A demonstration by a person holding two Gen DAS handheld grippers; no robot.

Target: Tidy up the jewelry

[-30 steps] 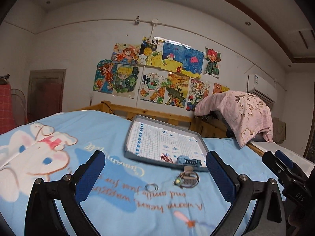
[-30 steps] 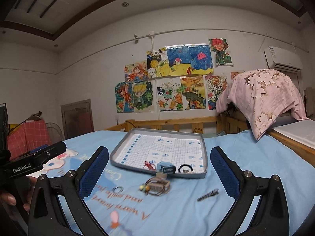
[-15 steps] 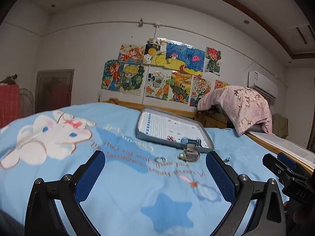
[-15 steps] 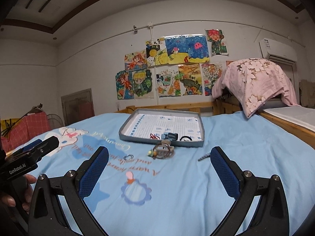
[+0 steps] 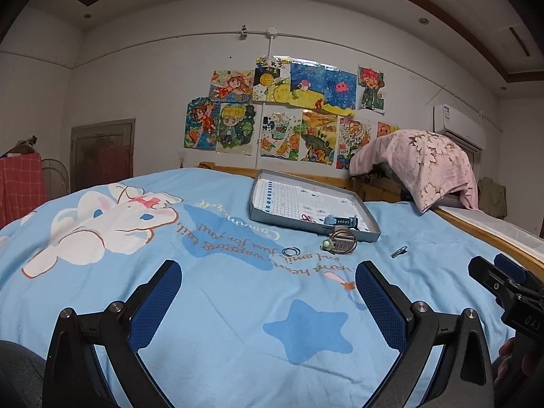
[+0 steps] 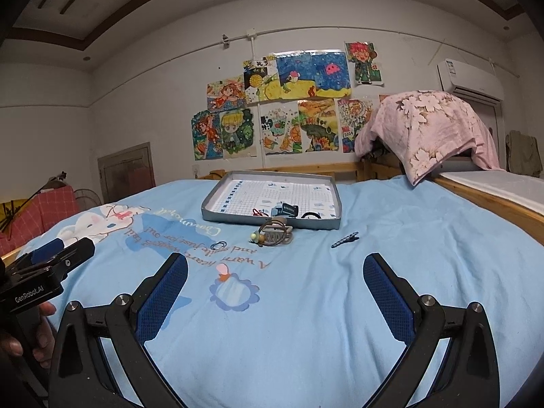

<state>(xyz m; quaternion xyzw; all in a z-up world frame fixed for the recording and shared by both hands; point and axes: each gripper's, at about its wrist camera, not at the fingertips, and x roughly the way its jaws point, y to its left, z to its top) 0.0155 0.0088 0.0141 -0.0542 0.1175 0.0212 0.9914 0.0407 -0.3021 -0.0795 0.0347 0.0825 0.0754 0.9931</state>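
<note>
A grey tray (image 5: 261, 216) (image 6: 217, 216) with a squared paper lining lies far out on the blue bedsheet. Inside it sit a red trinket (image 5: 306, 218) (image 6: 257, 211), a blue hair comb clip (image 5: 340, 221) (image 6: 285, 209) and a black ring (image 6: 311, 216). In front of the tray lie a brown claw clip with a green bead (image 5: 341, 242) (image 6: 273, 234), a silver ring (image 5: 290, 251) (image 6: 218, 245) and a dark hairpin (image 5: 398, 252) (image 6: 345, 239). My left gripper (image 5: 267, 301) and right gripper (image 6: 275, 294) are both open, empty, well short of these items.
The bedsheet (image 5: 217, 306) carries a white cartoon rabbit (image 5: 108, 224) at the left. A wooden bed frame (image 6: 493, 200) runs along the right, with a pink floral cloth (image 6: 428, 129) draped over something behind it. Drawings cover the back wall. A hand (image 6: 20, 336) holds the other gripper.
Both grippers have drawn back from the tray and the loose items, so these now look smaller and farther. The jaws stayed open and nothing was picked up.
</note>
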